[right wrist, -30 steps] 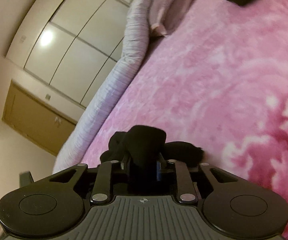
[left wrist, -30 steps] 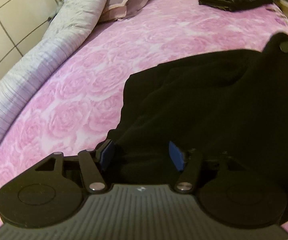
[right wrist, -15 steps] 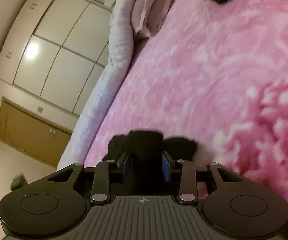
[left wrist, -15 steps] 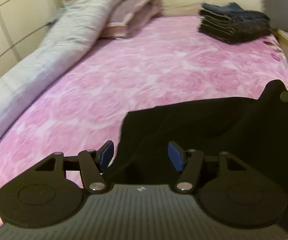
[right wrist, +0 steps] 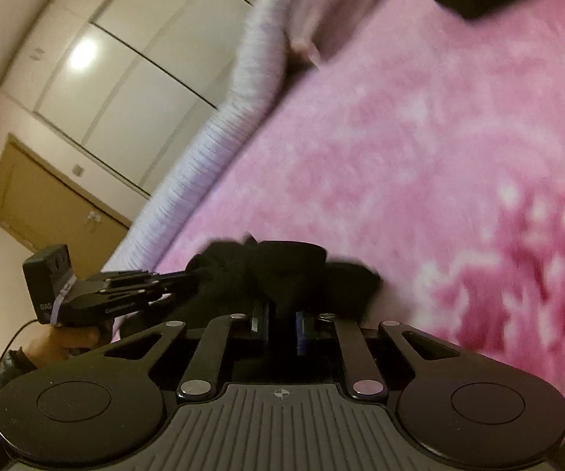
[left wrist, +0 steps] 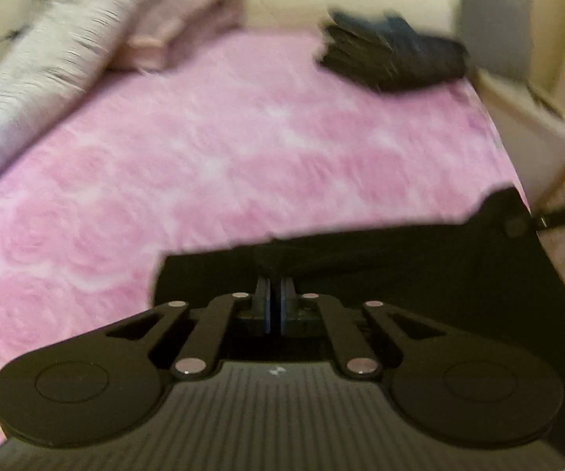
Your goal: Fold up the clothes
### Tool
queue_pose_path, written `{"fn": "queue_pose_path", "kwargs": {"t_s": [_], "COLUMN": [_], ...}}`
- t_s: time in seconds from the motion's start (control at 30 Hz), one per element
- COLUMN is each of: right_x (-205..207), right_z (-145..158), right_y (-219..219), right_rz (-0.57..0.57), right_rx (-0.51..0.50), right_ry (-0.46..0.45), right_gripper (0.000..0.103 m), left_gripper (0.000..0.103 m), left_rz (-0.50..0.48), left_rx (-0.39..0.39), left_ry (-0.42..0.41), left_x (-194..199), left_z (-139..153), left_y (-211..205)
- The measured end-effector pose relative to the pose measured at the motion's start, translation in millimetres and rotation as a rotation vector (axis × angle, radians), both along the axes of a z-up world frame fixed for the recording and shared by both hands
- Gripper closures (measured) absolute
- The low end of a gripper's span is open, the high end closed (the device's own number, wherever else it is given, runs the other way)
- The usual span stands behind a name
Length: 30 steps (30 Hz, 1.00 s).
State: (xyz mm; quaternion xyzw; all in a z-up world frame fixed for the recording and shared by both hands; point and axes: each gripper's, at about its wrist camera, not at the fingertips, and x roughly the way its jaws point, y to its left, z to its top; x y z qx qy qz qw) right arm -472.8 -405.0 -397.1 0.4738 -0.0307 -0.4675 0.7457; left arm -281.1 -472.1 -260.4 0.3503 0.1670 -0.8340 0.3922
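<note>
I've got the black garment (left wrist: 400, 274) pinched at two pts along its top edge and lifted over the pink bedspread (left wrist: 223, 157). Looks like the carry-and-lay step of a fold, w/ the cloth hanging below both grippers toward me.

To do it well: keep both hands level so the edge btwn them stays taut, no sag. Move them together at the same pace, else the fabric twists. Lower onto bare pink area, well short of the folded dark stack (left wrist: 392, 59) at the far end. Don't let go until the hanging part rests flat. Frames are blurred, so I'd slow down before placing.

Left gripper (left wrist: 275, 302): jaws nearly together, blue pads almost meeting, clenched on a thin bunch of the garment's edge just ahead of the tips. The right wrist view also shows it from the side, nose buried in black cloth (right wrist: 164, 278).

Right gripper (right wrist: 280, 322): jaws narrowly apart, a thicker wad of the garment (right wrist: 282, 271) wedged btwn them and bulging over the tips. Grasp looks firm, tho how deep the cloth sits I can't tell.

Risk, imo: left pinch is thin and could slip if I tug sideways. The rolled grey quilt (left wrist: 46, 78) on the left edge is clear of the path.
</note>
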Motion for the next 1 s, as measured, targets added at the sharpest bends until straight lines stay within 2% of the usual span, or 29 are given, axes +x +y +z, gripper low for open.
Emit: {"fn": "queue_pose_path", "kwargs": {"t_s": [0.13,0.23,0.3,0.43,0.5,0.57,0.6,0.63,0.67,0.7,0.8,0.83,0.87,0.9,0.93,1.0], "right_x": [6,6,7,1,0,-1,-3,-5,-7,-9,-8,-6,-4,-2,0,-2], "right_z": [-12,-9,-10,-23,-23,-13,-9,-7,-5,-4,-7,-8,-9,-11,-12,-8], "right_y": [-5,-2,-1,-8,-8,-6,-5,-5,-4,-4,-9,-11,-12,-14,-15,-12], "right_rz": [-0.009,-0.023,-0.025,-0.039,-0.037,-0.026,-0.024,-0.033,-0.045,-0.057,-0.078,-0.076,-0.073,-0.069,-0.065,-0.073], "right_rx": [0.055,0.04,0.04,0.074,0.096,0.101,0.104,0.104,0.102,0.1,0.1,0.104,0.107,0.11,0.113,0.085], "right_ry": [0.012,0.035,0.044,-0.003,-0.021,-0.007,-0.006,-0.014,-0.024,-0.034,-0.072,-0.065,-0.055,-0.045,-0.035,-0.029], "right_gripper": [0.094,0.094,0.094,0.095,0.094,0.093,0.088,0.077,0.073,0.068,0.066,0.066,0.066,0.076,0.093,0.097], "left_gripper": [0.1,0.1,0.099,0.097,0.093,0.085,0.084,0.084,0.084,0.084,0.083,0.083,0.088,0.093,0.1,0.101], "left_rz": [0.029,0.06,0.072,0.071,0.075,0.092,0.104,0.109,0.11,0.083,0.001,-0.029,-0.033,-0.038,-0.04,-0.016], "left_rx": [0.005,-0.018,0.002,0.006,0.039,0.056,0.058,0.053,0.05,0.067,0.118,0.123,0.107,0.091,0.075,0.044], "left_ry": [-0.049,-0.031,-0.03,-0.077,-0.074,-0.05,-0.028,0.006,0.035,0.026,-0.008,-0.054,-0.059,-0.064,-0.068,-0.067], "left_x": [-7,-9,-10,-15,-14,-10,-6,-4,-3,-9,-28,-36,-39,-41,-44,-43], "left_z": [-17,-22,-31,-36,-31,-23,-17,-12,-7,-10,-18,-25,-28,-31,-33,-32], "left_y": [-10,-12,-18,-22,-24,-25,-24,-23,-22,-23,-23,-22,-21,-19,-18,-18]}}
